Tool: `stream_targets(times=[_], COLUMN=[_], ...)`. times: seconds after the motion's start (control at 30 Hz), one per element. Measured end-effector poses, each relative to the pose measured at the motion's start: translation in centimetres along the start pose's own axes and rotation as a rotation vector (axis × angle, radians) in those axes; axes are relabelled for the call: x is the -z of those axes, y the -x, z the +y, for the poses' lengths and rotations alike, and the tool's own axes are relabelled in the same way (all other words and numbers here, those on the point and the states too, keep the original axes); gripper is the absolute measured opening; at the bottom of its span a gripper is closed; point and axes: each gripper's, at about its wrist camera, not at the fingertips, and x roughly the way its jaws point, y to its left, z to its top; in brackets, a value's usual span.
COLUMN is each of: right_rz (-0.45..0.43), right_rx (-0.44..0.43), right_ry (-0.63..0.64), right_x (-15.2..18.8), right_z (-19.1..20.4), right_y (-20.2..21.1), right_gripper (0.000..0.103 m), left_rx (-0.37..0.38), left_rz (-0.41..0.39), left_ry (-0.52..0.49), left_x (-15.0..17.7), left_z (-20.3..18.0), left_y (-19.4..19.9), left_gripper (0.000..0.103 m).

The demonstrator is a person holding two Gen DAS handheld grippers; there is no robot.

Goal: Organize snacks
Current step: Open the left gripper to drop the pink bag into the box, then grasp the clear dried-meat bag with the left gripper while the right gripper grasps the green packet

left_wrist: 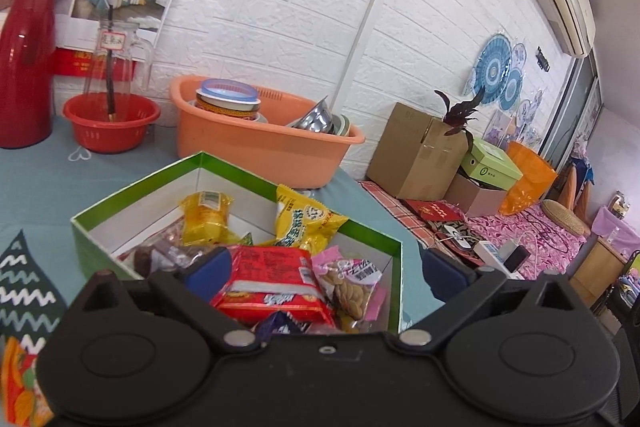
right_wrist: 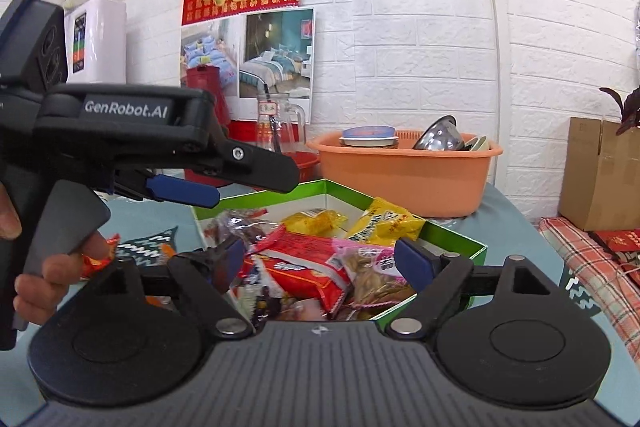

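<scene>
A green box (left_wrist: 236, 169) (right_wrist: 456, 233) with white inner walls sits on the blue-grey tablecloth, filled with snack packets. Among them are a red packet (left_wrist: 272, 279) (right_wrist: 308, 267), two yellow packets (left_wrist: 304, 219) (right_wrist: 384, 221) and a pink bag of nuts (left_wrist: 352, 283) (right_wrist: 372, 263). My left gripper (left_wrist: 324, 271) hangs open over the near side of the box, nothing pressed between its blue pads. My right gripper (right_wrist: 320, 263) is open too, its pads apart above the red and pink packets. The left gripper's body (right_wrist: 168, 143) shows at the left of the right wrist view, a hand on its handle.
Behind the box stand an orange tub (left_wrist: 260, 135) (right_wrist: 404, 171) of dishes, a small red basket (left_wrist: 112, 119), a glass jug (left_wrist: 116, 59) and a red flask (left_wrist: 26, 55). Cardboard boxes (left_wrist: 416, 151) sit on a bench at the right. A loose orange packet (right_wrist: 96, 261) lies left of the box.
</scene>
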Motion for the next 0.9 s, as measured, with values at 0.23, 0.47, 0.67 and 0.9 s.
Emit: stream_targets(times=[0.23, 0.47, 0.67, 0.9], right_rz=[0.027, 0.1, 0.245, 0.261], right_rx=[-0.04, -0.14, -0.132, -0.043], right_ry=[-0.006, -0.04, -0.008, 0.079], right_x=[0.7, 1.9, 3.6, 3.8], right_z=[2.6, 5.3, 7.7, 9.5], right_y=[1.5, 2.2, -0.2, -3.5], right_gripper=[0.103, 0.103, 0.103, 0.103], left_rx=[-0.038, -0.099, -0.133, -0.143], left_rz=[-0.004, -0.038, -0.056, -0.027], left_ry=[0.039, 0.146, 0.202, 0.236], left_x=[1.2, 2.0, 3.3, 4.5], left_z=[1.3, 5.3, 8.6, 11.0], left_y=[2.7, 6.6, 10.0, 11.6], left_gripper=[0.103, 0.103, 0.103, 0.103])
